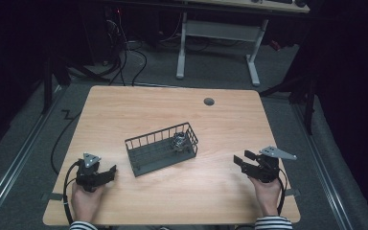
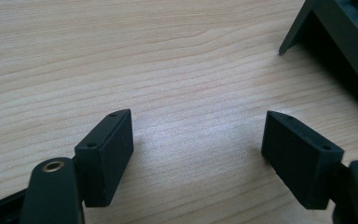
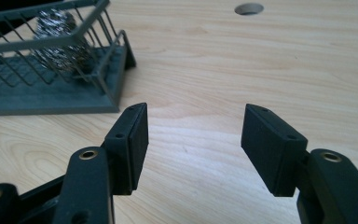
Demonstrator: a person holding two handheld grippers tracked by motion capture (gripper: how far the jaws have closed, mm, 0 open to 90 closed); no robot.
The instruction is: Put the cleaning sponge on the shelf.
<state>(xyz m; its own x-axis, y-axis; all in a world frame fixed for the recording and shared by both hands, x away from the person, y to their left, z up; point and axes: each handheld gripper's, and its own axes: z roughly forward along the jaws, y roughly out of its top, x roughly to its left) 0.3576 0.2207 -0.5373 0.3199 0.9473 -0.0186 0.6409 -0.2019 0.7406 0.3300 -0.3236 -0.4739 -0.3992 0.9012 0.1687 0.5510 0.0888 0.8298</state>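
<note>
Currently, status relative to basket:
basket (image 1: pixel 146 154): dark wire, mid-surface (image 1: pixel 211 191), set at an angle
scourer (image 1: pixel 178 140): steel-wool ball inside basket, at its far-right end
left gripper (image 1: pixel 109 173): near-left of basket, jaws apart, holding nothing
right gripper (image 1: pixel 239 160): well right of basket, jaws apart, holding nothing
cable hole (image 1: pixel 209 101): beyond basket

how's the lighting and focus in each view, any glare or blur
High view: table evenly lit, room around it nearly black. Left gripper view: pale sheen on the wood between the open jaws, basket corner dark and soft. Right gripper view: jaws blurred, steel scourer glinting, slightly soft.
</note>
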